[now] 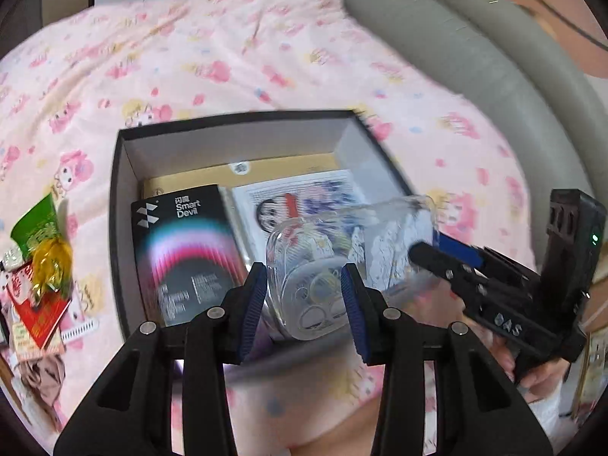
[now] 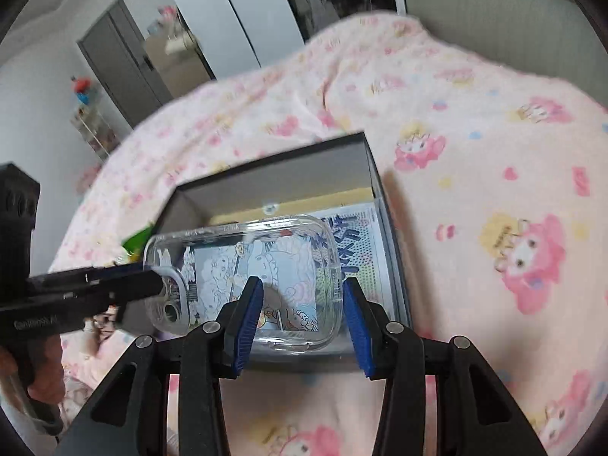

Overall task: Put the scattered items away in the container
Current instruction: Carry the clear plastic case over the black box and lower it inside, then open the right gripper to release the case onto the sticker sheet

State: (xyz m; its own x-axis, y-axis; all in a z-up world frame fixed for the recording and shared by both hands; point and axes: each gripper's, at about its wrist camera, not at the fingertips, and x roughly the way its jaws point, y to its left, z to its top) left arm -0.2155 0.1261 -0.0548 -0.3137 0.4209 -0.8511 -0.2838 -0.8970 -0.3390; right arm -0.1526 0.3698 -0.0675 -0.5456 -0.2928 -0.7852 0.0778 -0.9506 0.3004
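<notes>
A clear phone case (image 1: 323,266) (image 2: 247,277) with cartoon drawings hangs over the open black box (image 1: 125,174) (image 2: 391,266). In the box lie a black Smart Devil package (image 1: 186,250) and a comic card (image 1: 304,197). My left gripper (image 1: 304,296) spans the case's camera end, jaws wide, and enters the right wrist view from the left (image 2: 152,285). My right gripper (image 2: 302,319) spans the case's long sides, jaws wide, and shows in the left wrist view (image 1: 421,252) at the case's far end. Contact is unclear.
The box sits on a pink cartoon-print blanket (image 1: 228,57) (image 2: 475,190). Snack packets, green, yellow and red (image 1: 38,266), lie left of the box. A grey padded headboard (image 1: 475,49) runs along the right. A wardrobe and doorway (image 2: 125,57) stand behind.
</notes>
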